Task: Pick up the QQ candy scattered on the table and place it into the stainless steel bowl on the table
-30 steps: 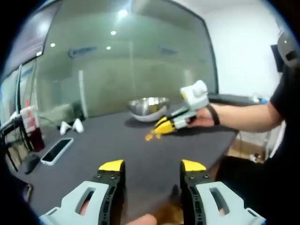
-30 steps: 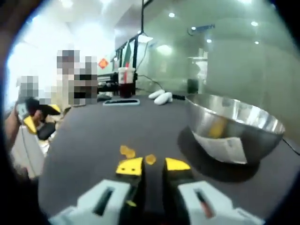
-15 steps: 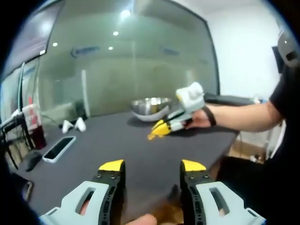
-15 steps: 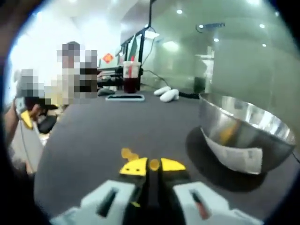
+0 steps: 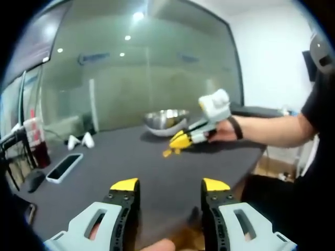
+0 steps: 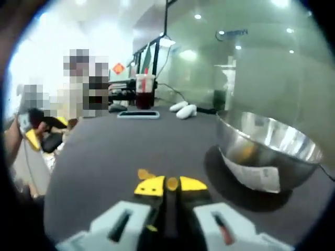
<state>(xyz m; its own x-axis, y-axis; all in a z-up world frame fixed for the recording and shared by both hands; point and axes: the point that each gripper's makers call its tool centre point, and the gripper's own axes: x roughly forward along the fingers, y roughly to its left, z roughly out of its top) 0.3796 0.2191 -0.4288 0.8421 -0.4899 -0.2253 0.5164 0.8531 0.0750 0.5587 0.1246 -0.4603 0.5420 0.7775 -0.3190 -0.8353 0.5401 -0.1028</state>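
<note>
A: Since the right claw (image 6: 168, 185) is pinched on a candy (image 6: 171, 183) just off the desk (image 6: 104, 151), what's next?

B: Carrying it (I'd guess) to the bowl (image 6: 267, 151) beyond; more candy (image 6: 146, 174) lies beside. The left claw (image 5: 170, 184) waits wide, empty.

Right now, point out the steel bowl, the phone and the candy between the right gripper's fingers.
steel bowl (image 6: 272, 151), right gripper view, outer wall.
phone (image 5: 64, 167), left gripper view, dark screen.
candy (image 6: 171, 183), right gripper view, its visible top.
</note>
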